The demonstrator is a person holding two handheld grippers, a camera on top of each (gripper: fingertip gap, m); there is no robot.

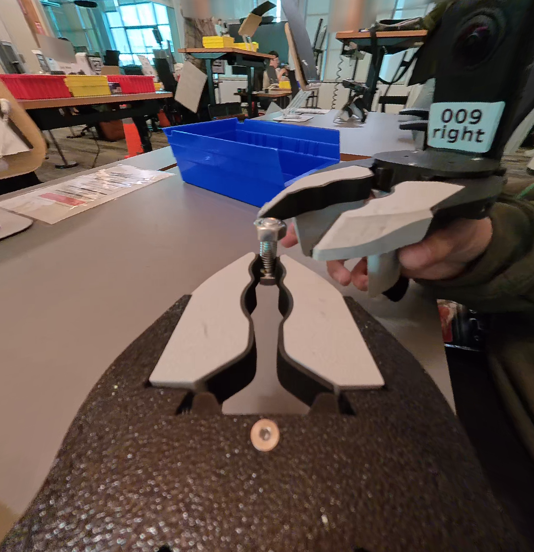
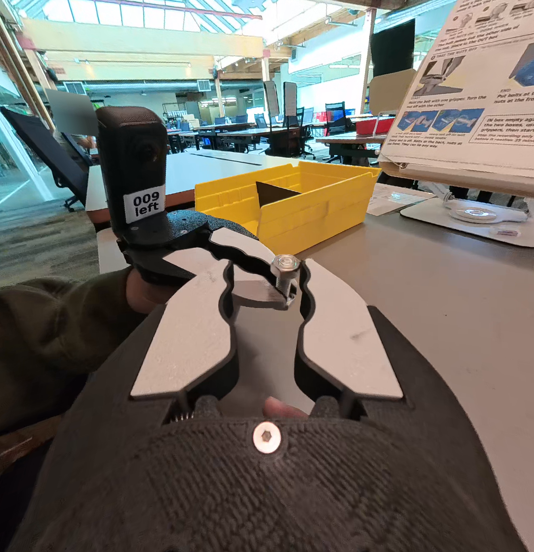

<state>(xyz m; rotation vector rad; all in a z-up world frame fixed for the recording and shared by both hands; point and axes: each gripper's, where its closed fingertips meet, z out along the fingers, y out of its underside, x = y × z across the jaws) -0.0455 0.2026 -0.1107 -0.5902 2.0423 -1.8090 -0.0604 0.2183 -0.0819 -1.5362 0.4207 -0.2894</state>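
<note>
**Both grippers at one upright bolt**

Nearest to us, the left gripper point(image 1: 267, 268) has its two grey fingers pressed in on the lower end of a bolt point(image 1: 268, 248), which stands upright above the grey table point(image 1: 110, 268) with its threaded shank rising out of the fingertips. A small square piece sits at the bottom of the shank, between the tips; we cannot tell what it is.

At the top of the bolt, the right gripper point(image 2: 285, 267) comes in from the side with its fingers spread. Its left fingertip point(image 1: 267, 210) lies over the hexagonal head, and in the right wrist view the head sits in the gap between the two tips, close to the right one; we cannot tell whether either touches it. A hand point(image 1: 433, 254) in a dark green sleeve holds this gripper from below.

Farther back on the table, a blue bin point(image 1: 253, 158) stands behind the bolt in the left wrist view, with a laminated sheet point(image 1: 80, 191) lying flat to its left. In the right wrist view, a yellow bin point(image 2: 289, 203) stands beyond the grippers, and a printed instruction sheet point(image 2: 474, 89) leans on a stand at the right.

Beyond that are desks, chairs and red and yellow bins point(image 1: 77, 85).
</note>
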